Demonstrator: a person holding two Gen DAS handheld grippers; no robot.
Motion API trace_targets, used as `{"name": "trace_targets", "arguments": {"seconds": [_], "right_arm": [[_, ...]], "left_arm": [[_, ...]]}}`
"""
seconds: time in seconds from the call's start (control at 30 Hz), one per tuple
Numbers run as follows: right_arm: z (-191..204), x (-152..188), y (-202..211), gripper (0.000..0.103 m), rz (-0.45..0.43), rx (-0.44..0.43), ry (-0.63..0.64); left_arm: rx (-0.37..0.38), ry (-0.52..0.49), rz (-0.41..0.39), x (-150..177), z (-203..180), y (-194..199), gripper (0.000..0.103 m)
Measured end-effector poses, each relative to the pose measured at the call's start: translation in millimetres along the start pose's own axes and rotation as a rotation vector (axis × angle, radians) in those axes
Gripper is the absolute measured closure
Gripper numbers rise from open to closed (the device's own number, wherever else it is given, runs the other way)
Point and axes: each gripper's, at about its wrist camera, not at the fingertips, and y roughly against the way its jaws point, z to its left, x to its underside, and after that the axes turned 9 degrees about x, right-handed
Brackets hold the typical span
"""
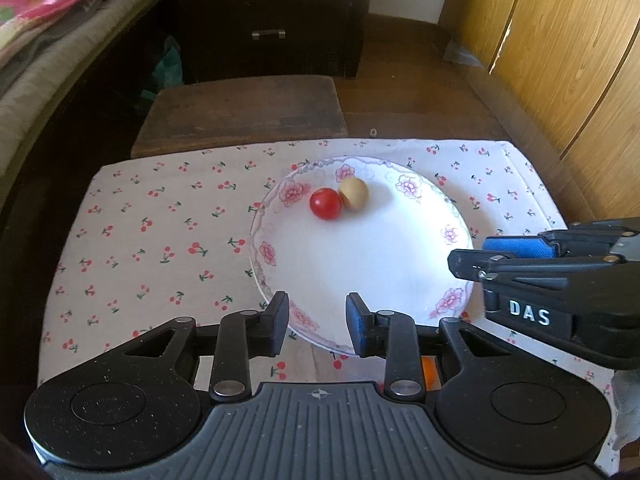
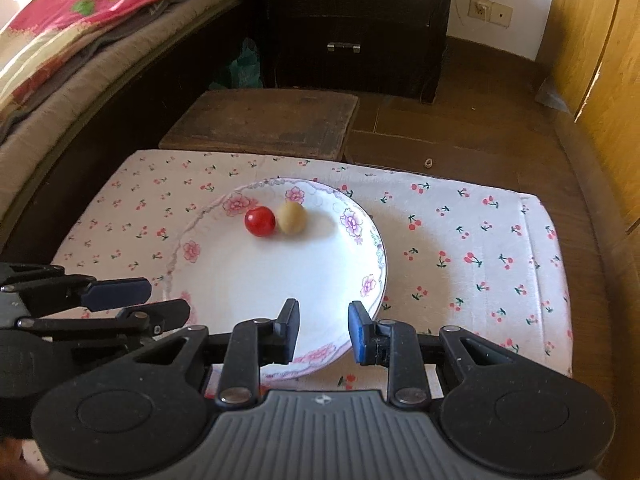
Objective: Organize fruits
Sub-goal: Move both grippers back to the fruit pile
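Observation:
A white plate with a pink flower rim [image 1: 380, 264] [image 2: 248, 280] lies on a cherry-print cloth. On its far part a red round fruit [image 1: 326, 203] [image 2: 260, 221] touches a tan round fruit [image 1: 354, 193] [image 2: 292, 218]. My left gripper [image 1: 317, 326] is open and empty over the plate's near rim; it also shows in the right wrist view [image 2: 160, 300]. My right gripper [image 2: 323, 330] is open and empty over the plate's near right rim; it also shows in the left wrist view [image 1: 472, 254].
The cherry-print cloth [image 1: 160, 240] [image 2: 480, 264] covers the table. A dark wooden stool [image 1: 240, 112] [image 2: 268, 124] stands behind it. A bed with bedding [image 2: 80, 48] is at the left, a dark drawer unit [image 2: 352, 20] behind, wooden doors [image 1: 560, 60] at the right.

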Motion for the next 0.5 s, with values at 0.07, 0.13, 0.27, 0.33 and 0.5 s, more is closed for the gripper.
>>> {"name": "trace_targets", "arguments": {"seconds": [0.07, 0.13, 0.27, 0.33, 0.5], "right_arm": [[0.2, 3.7, 9.3, 0.075, -0.007, -0.005, -0.001], [0.9, 9.0, 19.1, 0.075, -0.015, -0.008, -0.001], [-1.3, 24.2, 34.1, 0.075, -0.016, -0.028, -0.024], [-2.3, 33.7, 39.7, 0.075, -0.015, -0.035, -0.035], [-1.4, 59.5, 48.7, 0.075, 0.001, -0.070, -0.061]], "left_arm": [[0.001, 0.005, -0.008, 2.6, -0.6, 7.8, 0.063], [-0.001, 0.010, -0.015, 6.2, -0.5, 15.9, 0.062], [0.002, 0.020, -0.021, 18.4, -0.3, 30.5, 0.061], [0.001, 0.026, -0.025, 26.4, -0.7, 36.3, 0.061], [0.017, 0.058, -0.015, 47.1, 0.5, 41.5, 0.060]]}}
